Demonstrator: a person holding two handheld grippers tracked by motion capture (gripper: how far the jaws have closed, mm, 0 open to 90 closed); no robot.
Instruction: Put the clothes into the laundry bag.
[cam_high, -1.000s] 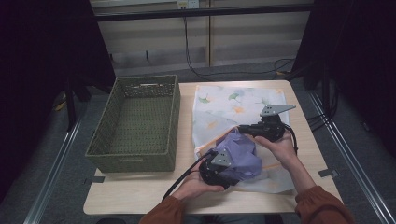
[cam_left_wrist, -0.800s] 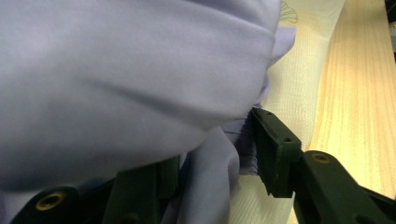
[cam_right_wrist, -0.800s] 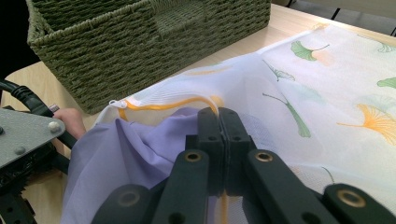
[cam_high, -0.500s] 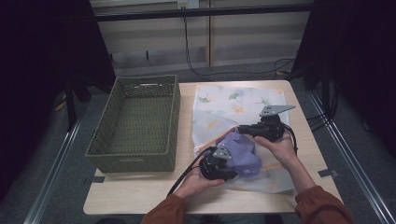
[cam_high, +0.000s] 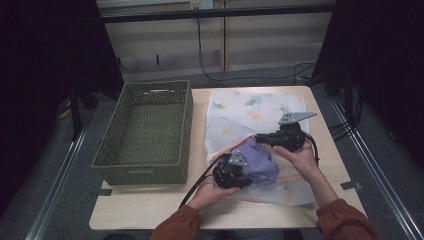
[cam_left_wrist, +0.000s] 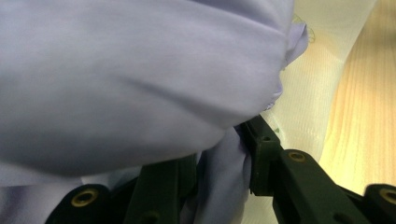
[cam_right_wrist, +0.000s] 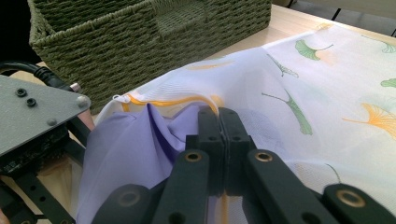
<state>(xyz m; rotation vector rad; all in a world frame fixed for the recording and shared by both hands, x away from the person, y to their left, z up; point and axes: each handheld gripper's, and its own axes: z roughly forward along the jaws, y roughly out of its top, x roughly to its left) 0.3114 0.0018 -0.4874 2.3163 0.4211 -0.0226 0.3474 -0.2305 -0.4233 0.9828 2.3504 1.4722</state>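
Purple cloth bunched tighter; basket empty.

Lab-like recording bay: dark curtains, metal frame rails, trailing wall cables, lone wooden table.

A bunched lilac cloth (soft, crumpled) lies on a leaf-printed white sheet.

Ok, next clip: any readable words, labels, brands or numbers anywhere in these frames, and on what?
None can be read. The leaf-print cloth carries only pictures, and the purple cloth, the woven basket and both grippers show no lettering.
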